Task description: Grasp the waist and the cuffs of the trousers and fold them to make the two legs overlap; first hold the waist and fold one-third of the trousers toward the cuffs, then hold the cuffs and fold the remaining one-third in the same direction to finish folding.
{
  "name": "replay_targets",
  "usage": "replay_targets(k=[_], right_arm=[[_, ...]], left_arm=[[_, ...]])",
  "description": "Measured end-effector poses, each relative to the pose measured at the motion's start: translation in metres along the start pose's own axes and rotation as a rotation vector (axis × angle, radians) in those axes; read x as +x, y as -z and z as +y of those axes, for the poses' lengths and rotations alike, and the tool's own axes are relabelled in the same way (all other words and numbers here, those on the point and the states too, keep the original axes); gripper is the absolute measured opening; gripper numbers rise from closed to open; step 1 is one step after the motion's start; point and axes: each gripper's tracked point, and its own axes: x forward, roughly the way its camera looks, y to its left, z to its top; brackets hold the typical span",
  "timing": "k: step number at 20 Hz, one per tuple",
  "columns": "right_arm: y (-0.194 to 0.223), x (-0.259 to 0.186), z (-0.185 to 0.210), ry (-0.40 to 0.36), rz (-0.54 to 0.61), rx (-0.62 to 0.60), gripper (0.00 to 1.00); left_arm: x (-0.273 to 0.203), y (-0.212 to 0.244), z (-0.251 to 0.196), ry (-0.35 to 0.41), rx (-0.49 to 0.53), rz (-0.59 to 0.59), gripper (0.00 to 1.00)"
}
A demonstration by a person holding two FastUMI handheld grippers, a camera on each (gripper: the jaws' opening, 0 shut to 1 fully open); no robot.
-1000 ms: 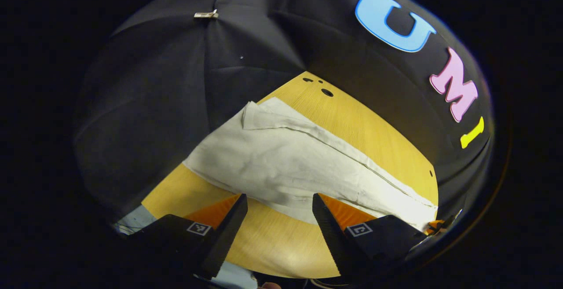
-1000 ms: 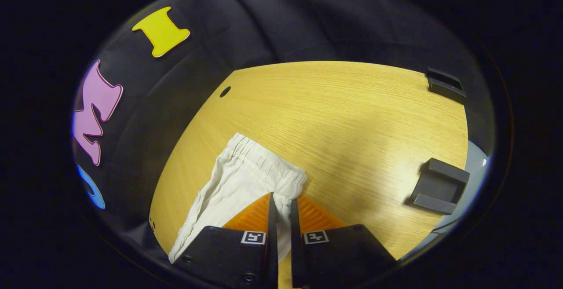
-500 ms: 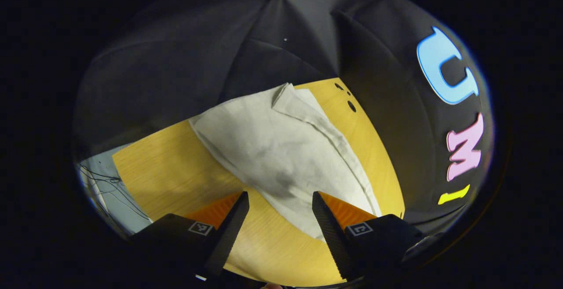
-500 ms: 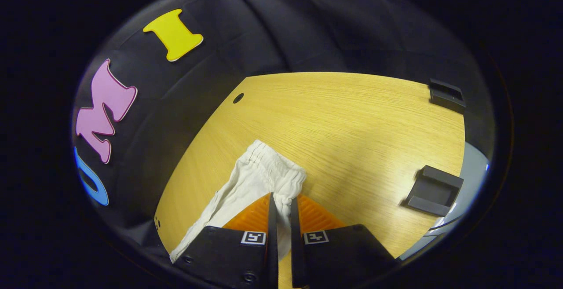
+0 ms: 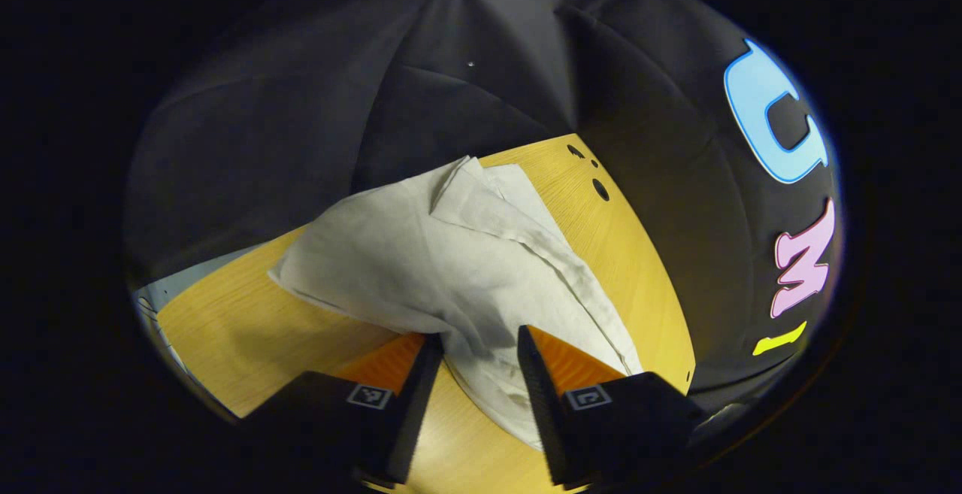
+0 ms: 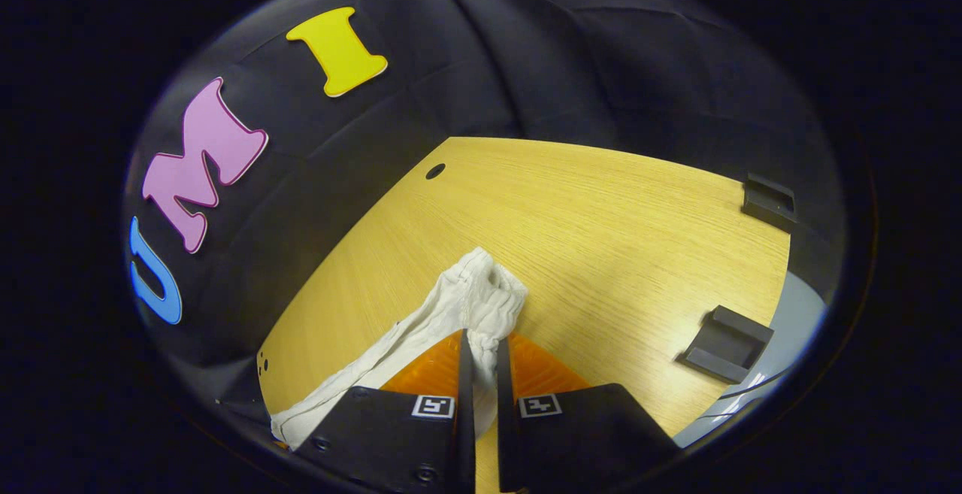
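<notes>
Wooden surface is seen under the trousers, whose waist is pinched by the right hand-held gripper while cloth lies between the left hand-held gripper's part-spread fingers; both ends are best lifted evenly.

A light wooden table stands against the black cloth wall; pale floor, possibly grey, shows beyond its edge.

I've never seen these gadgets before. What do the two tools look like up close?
Each tool has two dark wedge-shaped fingers that taper toward the tip, with ridged inner faces. Each finger carries a small square black-and-white marker on its dark, blocky base.
</notes>
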Motion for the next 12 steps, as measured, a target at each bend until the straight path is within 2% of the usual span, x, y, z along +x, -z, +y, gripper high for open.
replay_targets(k=[1, 3, 4, 5, 8, 12], right_arm=[[-0.001, 0.000, 0.000, -0.002, -0.002, -0.002, 0.16], [-0.002, -0.003, 0.002, -0.010, -0.007, -0.004, 0.16], [-0.003, -0.004, 0.003, -0.016, -0.007, -0.010, 0.16], [-0.004, -0.005, 0.004, -0.021, -0.010, -0.022, 0.16], [-0.017, -0.016, 0.018, -0.057, -0.038, -0.087, 0.16], [-0.037, -0.043, 0.071, -0.173, -0.105, -0.165, 0.16]], left_arm=[[0.006, 0.001, 0.003, -0.011, -0.004, 0.012, 0.53], [0.009, -0.001, -0.003, 0.031, -0.048, 0.005, 0.18], [0.010, 0.000, -0.004, 0.044, -0.073, 0.003, 0.13], [0.008, 0.001, -0.005, 0.050, -0.087, 0.005, 0.08], [0.006, 0.010, -0.004, 0.053, -0.089, 0.022, 0.08], [0.003, 0.018, -0.006, 0.052, -0.086, 0.027, 0.08]])
